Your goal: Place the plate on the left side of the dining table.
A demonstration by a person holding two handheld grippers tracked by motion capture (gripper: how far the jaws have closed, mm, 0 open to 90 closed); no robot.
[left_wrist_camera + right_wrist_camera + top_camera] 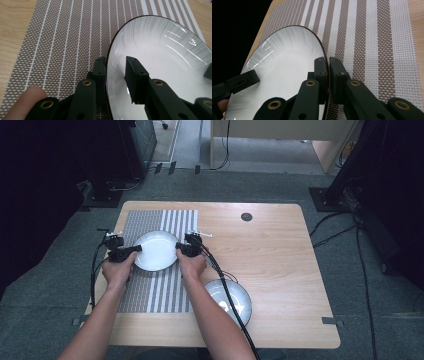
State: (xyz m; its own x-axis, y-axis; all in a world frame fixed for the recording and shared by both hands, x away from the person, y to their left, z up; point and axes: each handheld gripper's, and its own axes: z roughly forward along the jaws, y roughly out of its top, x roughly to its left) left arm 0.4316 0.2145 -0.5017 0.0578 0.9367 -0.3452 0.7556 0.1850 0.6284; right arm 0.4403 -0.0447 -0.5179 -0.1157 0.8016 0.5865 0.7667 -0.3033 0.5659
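1. While both hands steady the white plate [155, 250] over the striped placemat [155, 295], this looks like the carry or set-down step of a 2-handed plate move.
2. Left tongs [136, 249] are at the plate's left edge. In the left gripper view the rim runs between the jaws: 1 jaw sits under the outside of the rim, the other reaches over onto the white inner face. There's daylight between that inner jaw and the rim line, so these left tongs [117, 72] are narrowly parted around the edge; I can't tell if they truly pinch it.
3. Right tongs [179, 248] are on the opposite edge, and the right gripper view is clearer: right tongs [328, 72] are pressed nearly together with the dark rim of the plate [287, 75] clamped between the 2 pads. That's a firm grip.
4. The plate [160, 62] spans the gap between the 2 tongs and looks tilted in both gripper views, with the placemat [367, 37] showing past its edge. Whether its underside touches the mat, I can't tell.
5. A second plate [239, 301] sits on the counter [280, 250], behind and beside the right tongs, partly under the right forearm.
6. Next move, as I judge it: keep both tongs level and move together, or the loosely held left side could slip.
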